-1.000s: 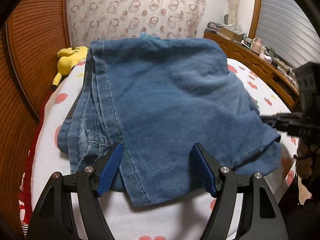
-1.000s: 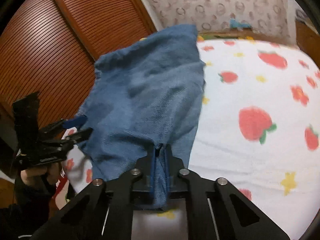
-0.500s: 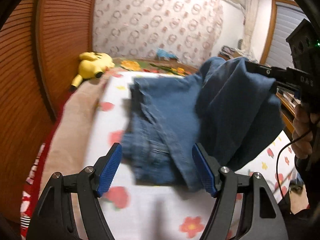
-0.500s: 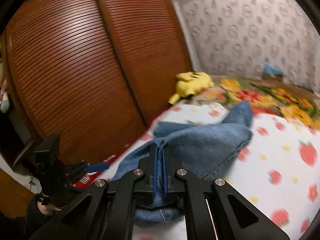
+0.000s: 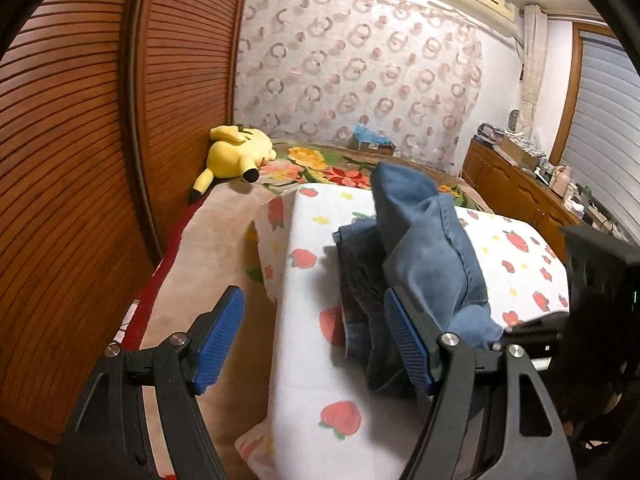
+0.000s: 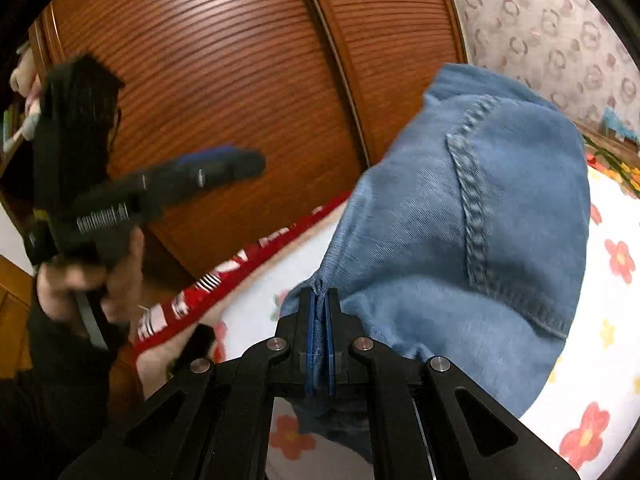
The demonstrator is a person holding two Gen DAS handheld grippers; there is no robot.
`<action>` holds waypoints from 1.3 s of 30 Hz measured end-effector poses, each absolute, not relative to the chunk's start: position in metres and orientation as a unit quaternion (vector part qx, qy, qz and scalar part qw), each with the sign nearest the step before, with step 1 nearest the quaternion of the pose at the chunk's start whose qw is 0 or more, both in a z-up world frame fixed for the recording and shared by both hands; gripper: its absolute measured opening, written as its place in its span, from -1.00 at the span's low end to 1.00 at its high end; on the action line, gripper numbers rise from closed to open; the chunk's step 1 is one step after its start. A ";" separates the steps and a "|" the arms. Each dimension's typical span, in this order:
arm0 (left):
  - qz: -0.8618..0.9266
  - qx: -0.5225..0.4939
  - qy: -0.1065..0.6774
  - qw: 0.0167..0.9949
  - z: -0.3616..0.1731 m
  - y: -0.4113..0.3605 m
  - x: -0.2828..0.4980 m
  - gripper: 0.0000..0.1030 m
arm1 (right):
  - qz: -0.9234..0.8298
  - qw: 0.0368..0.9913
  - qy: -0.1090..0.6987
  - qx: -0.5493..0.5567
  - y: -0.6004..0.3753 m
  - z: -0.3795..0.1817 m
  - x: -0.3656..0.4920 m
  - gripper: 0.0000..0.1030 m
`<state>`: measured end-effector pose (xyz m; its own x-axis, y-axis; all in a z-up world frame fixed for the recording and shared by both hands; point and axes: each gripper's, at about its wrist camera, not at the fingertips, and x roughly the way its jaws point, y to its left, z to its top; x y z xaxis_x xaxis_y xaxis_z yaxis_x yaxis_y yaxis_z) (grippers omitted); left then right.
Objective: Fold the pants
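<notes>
Blue jeans [image 5: 424, 248] lie bunched on the white strawberry-print sheet [image 5: 308, 360] of the bed. My right gripper [image 6: 318, 312] is shut on a pinch of the denim [image 6: 472, 220] and holds that part lifted and draped over the rest. My left gripper [image 5: 312, 328] is open and empty, its blue pads apart, off to the left of the jeans over the sheet's edge. In the right wrist view the left gripper [image 6: 224, 164] shows at left, blurred, in the person's hand.
A brown slatted wardrobe door [image 5: 80, 120] runs along the bed's left side. A yellow plush toy [image 5: 236, 154] lies at the far end of the bed. A wooden sideboard [image 5: 516, 184] with clutter stands at right. A red striped cloth [image 6: 240, 264] edges the bed.
My right gripper has carried the held denim up and over toward the wardrobe side. My left gripper has pulled back and left, off the jeans, still open.
</notes>
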<state>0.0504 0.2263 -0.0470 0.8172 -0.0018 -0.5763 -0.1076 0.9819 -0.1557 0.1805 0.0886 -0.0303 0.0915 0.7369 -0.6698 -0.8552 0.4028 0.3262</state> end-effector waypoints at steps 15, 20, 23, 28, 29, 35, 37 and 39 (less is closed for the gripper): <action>0.001 -0.074 0.307 0.949 -0.038 0.202 0.091 0.42 | 0.488 0.802 0.336 -0.079 0.035 0.011 0.151 -0.24; -0.021 -0.072 0.313 0.947 -0.034 0.201 0.120 0.33 | 0.434 0.829 0.338 -0.097 0.040 -0.002 0.168 -0.23; -0.042 -0.083 0.325 0.941 -0.034 0.203 0.147 0.16 | 0.414 0.837 0.342 -0.106 0.056 -0.003 0.171 -0.15; -0.065 -0.093 0.355 0.928 -0.042 0.205 0.200 0.06 | 0.417 0.822 0.370 -0.117 0.085 -0.019 0.177 -0.13; -0.067 -0.094 0.359 0.926 -0.043 0.205 0.205 0.05 | 0.417 0.819 0.376 -0.118 0.092 -0.024 0.177 -0.13; -0.107 -0.100 0.383 0.912 -0.051 0.201 0.227 -0.64 | 0.429 0.804 0.395 -0.114 0.103 -0.032 0.172 -0.06; -0.099 -0.091 0.372 0.919 -0.045 0.202 0.223 -0.77 | 0.432 0.799 0.402 -0.114 0.107 -0.034 0.173 -0.06; -0.086 -0.082 0.363 0.924 -0.038 0.209 0.222 -0.80 | 0.436 0.793 0.408 -0.123 0.115 -0.040 0.168 -0.06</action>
